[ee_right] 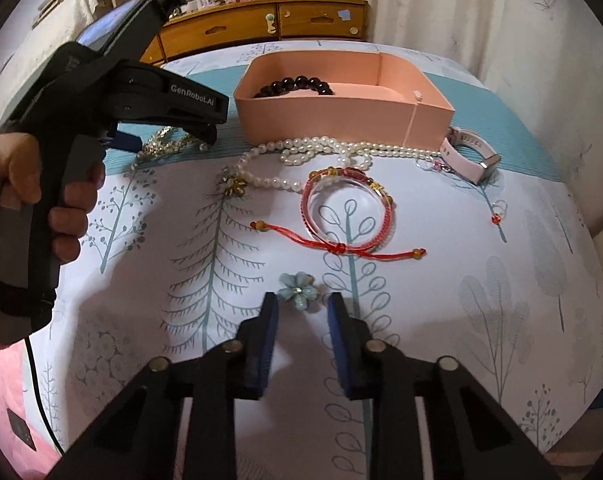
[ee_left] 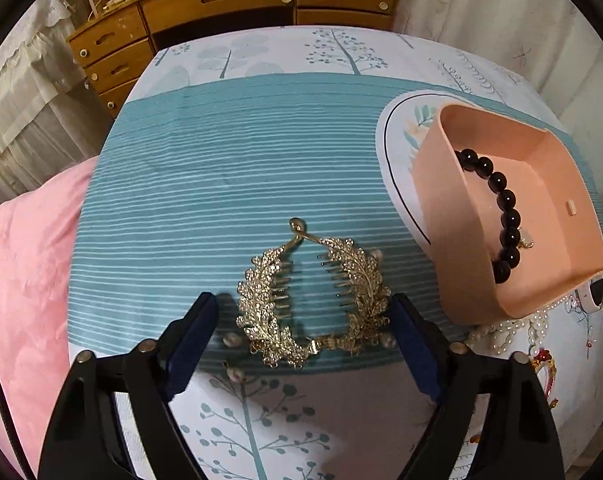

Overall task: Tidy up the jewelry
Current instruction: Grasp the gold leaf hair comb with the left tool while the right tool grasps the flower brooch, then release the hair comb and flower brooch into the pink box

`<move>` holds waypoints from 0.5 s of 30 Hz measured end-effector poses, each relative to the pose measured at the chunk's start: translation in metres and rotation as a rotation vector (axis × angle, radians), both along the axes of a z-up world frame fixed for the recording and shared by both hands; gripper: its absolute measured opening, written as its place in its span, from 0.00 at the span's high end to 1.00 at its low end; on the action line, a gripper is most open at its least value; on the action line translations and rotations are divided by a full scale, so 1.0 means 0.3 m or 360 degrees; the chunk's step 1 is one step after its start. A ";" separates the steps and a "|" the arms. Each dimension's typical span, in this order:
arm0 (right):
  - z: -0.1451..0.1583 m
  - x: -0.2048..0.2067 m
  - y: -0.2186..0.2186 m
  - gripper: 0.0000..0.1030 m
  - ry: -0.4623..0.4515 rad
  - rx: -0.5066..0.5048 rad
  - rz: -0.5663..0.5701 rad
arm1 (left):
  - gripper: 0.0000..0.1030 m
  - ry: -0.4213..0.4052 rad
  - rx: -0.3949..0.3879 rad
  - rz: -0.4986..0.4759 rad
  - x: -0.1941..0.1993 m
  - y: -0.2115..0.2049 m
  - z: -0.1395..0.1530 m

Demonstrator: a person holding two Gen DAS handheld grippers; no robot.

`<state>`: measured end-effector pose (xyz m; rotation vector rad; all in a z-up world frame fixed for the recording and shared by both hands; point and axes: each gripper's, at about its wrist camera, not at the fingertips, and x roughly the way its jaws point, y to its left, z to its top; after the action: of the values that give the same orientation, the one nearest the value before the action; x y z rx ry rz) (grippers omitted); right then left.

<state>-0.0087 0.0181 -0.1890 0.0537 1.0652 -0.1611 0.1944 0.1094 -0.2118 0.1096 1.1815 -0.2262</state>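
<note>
My left tongs [ee_left: 305, 320] spread wide, straddling gold leaf comb [ee_left: 315, 300]; stiff, spiky, fragile stones, so pinch across leaf sides. Right tongs [ee_right: 303, 306] released, empty, near flower clip [ee_right: 298, 289].

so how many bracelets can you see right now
3. A black round-bead bracelet lies inside the pink rectangular box. A red braided cord bracelet and a clear glass bangle overlap on the bedsheet in front of the box. Others may be hidden.
</note>
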 end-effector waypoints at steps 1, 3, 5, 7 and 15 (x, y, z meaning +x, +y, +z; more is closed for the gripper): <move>-0.001 0.004 0.001 0.82 -0.0002 0.0004 0.0009 | 0.28 -0.0014 -0.0001 -0.0011 -0.003 0.001 0.003; 0.000 0.011 0.004 0.82 -0.0007 0.0018 0.0034 | 0.29 -0.0023 -0.0006 -0.0020 -0.003 0.002 0.006; 0.006 0.015 0.007 0.83 -0.0020 0.0022 0.0056 | 0.29 -0.0013 -0.0007 -0.0027 -0.003 0.005 0.007; 0.019 0.018 0.008 0.83 -0.0035 0.0017 0.0076 | 0.29 0.0004 -0.0010 -0.0023 -0.005 0.009 0.012; 0.162 0.088 -0.048 0.83 -0.0201 0.0054 0.0025 | 0.29 -0.0064 -0.0084 -0.0005 -0.021 0.049 0.158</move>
<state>0.0177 0.0037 -0.1403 0.0853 0.9420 -0.1238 0.1881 0.1241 -0.1644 0.0696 1.1348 -0.2566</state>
